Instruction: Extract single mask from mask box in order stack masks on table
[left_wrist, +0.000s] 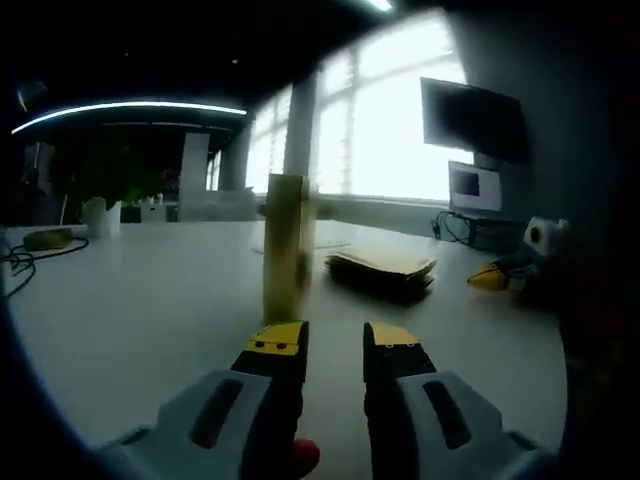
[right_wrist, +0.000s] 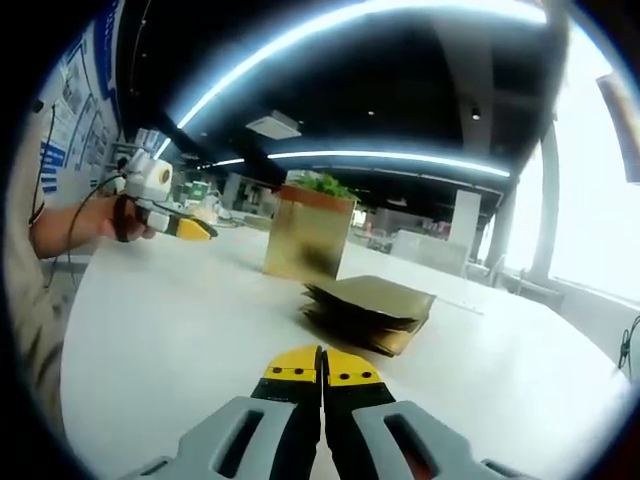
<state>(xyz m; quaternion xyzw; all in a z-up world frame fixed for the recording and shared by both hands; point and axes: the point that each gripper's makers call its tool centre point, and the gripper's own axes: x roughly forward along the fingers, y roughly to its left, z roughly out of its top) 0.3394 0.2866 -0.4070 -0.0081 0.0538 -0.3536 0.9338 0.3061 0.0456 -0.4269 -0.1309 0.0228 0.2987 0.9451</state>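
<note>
Gold mask box upright on the white table, a stack of masks beside it.

The tall gold cardboard mask box (right_wrist: 309, 237) stands on the white tabletop (right_wrist: 180, 330); just beside it lies the flat pile of gold-wrapped masks (right_wrist: 368, 313). The left gripper (left_wrist: 334, 343), yellow-tipped jaws apart and empty, faces the box from above the table. The right gripper (right_wrist: 322, 367) holds nothing, jaws pressed together.
</note>
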